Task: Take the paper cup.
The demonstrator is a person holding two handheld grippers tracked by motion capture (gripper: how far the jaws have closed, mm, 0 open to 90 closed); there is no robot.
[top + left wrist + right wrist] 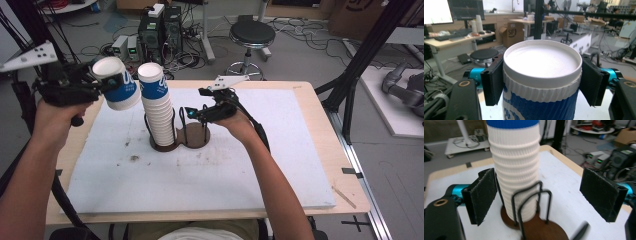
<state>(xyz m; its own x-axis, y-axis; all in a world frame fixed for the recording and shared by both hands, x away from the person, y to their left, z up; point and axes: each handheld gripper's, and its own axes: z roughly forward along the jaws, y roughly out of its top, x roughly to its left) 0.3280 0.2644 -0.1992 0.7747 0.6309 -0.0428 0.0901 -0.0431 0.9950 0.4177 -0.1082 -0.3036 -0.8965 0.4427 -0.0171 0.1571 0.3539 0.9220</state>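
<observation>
The left gripper (102,80) pinched a cup (118,82) beside the stack (157,107); the right gripper (192,114), jaws spread, should have steadied that stack's holder (192,136).

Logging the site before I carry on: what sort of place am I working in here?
Most likely a robotics or engineering lab: computer towers with loose cables on the floor, a monitor and keyboard on a desk, and cardboard boxes beyond the worktable.

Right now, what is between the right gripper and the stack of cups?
In the right gripper view, only the holder's black wire loops stand between the open right gripper and the stack of cups.
</observation>
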